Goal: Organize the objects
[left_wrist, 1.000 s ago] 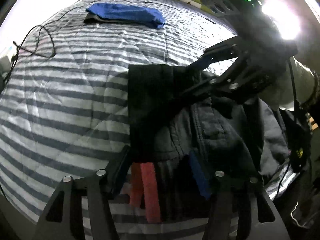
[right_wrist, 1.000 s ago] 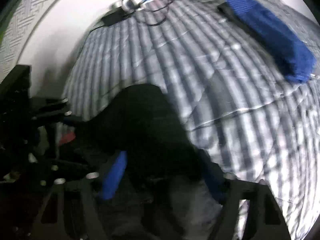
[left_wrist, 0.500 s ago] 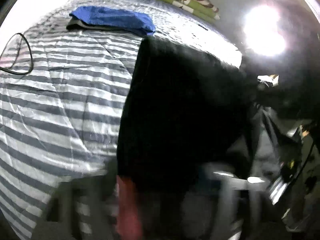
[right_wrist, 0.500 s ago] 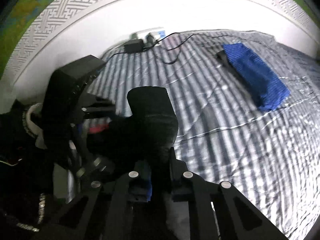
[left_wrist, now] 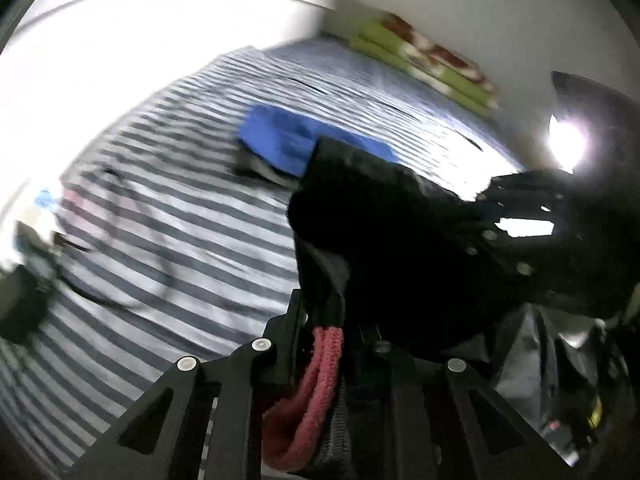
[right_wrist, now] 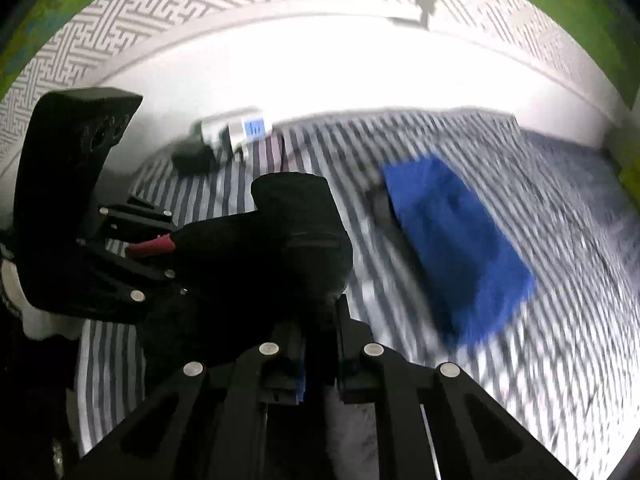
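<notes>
A second ago the black garment (right_wrist: pixel 280 240) lay crumpled on the striped bed (right_wrist: pixel 560 320) with both grippers spread wide over it; now it is off the sheet, slung between them. The right gripper (right_wrist: pixel 320 336) has pinched down narrow on one edge of the cloth. The left gripper (left_wrist: pixel 328 320) is closing, its jaws drawn in on the opposite edge, with a red fabric loop (left_wrist: pixel 320 380) bunched at its near finger; in the right wrist view the same gripper sits at the garment's far left end, red pad showing.

For the tidying job this reads as the pick-up being done: the garment is secured at two points and looks ready to be shaken out, folded or carried.

Its long axis runs from one gripper to the other, roughly crosswise to the folded blue cloth (right_wrist: pixel 460 248) that lies beyond it on the bed. A squared, folded-over end sticks up and away from the grippers, pointing toward the blue cloth. The rest hangs below the grip, hidden by the fingers, so how far it clears the bed cannot be told. Both views are motion-blurred.
</notes>
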`<action>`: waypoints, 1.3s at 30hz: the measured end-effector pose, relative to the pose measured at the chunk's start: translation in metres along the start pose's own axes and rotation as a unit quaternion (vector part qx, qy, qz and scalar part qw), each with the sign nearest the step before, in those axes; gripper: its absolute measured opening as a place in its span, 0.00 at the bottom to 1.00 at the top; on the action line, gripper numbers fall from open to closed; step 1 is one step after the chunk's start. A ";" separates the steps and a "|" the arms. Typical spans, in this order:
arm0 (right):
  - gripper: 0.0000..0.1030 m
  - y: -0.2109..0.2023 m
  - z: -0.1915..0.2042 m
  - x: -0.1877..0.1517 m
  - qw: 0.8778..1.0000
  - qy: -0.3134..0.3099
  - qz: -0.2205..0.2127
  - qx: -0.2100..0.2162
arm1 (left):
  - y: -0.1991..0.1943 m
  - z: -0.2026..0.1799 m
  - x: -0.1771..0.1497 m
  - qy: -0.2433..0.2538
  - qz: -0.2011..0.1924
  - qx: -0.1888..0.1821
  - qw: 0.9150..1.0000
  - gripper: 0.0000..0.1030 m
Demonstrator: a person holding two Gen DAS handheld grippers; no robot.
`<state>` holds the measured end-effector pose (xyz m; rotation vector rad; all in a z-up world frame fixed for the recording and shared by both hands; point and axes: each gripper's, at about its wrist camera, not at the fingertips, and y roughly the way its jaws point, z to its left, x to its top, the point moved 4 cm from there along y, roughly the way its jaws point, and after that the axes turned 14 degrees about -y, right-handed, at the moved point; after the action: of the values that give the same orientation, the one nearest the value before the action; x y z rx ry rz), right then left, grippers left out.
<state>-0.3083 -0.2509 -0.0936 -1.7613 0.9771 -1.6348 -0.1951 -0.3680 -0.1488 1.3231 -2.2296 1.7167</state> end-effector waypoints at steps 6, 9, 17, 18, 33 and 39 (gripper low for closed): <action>0.27 0.000 -0.043 0.003 0.997 0.052 0.038 -0.050 | -0.016 0.025 0.011 0.004 -0.031 0.086 0.996 0.49; 0.32 -0.056 -0.066 -0.031 0.990 0.117 0.014 -0.082 | -0.037 0.005 0.004 0.031 -0.057 0.078 0.995 0.49; 0.32 -0.205 -0.022 -0.226 0.946 0.269 0.053 -0.174 | -0.008 -0.133 -0.103 0.181 0.070 -0.055 0.979 0.49; 0.32 -0.212 -0.008 -0.246 0.941 0.281 0.065 -0.177 | -0.002 -0.147 -0.117 0.195 0.084 -0.062 0.975 0.49; 0.40 -0.342 0.072 -0.459 0.811 0.505 0.109 -0.273 | -0.017 -0.248 -0.248 0.323 0.106 -0.096 0.936 0.54; 0.40 -0.308 0.070 -0.465 0.806 0.540 0.092 -0.223 | -0.006 -0.299 -0.292 0.414 0.112 -0.109 0.897 0.56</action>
<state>-0.1939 0.2984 -0.1351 -0.7428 2.0829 -2.4195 -0.1389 0.0452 -0.1715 0.1884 -1.9803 1.5815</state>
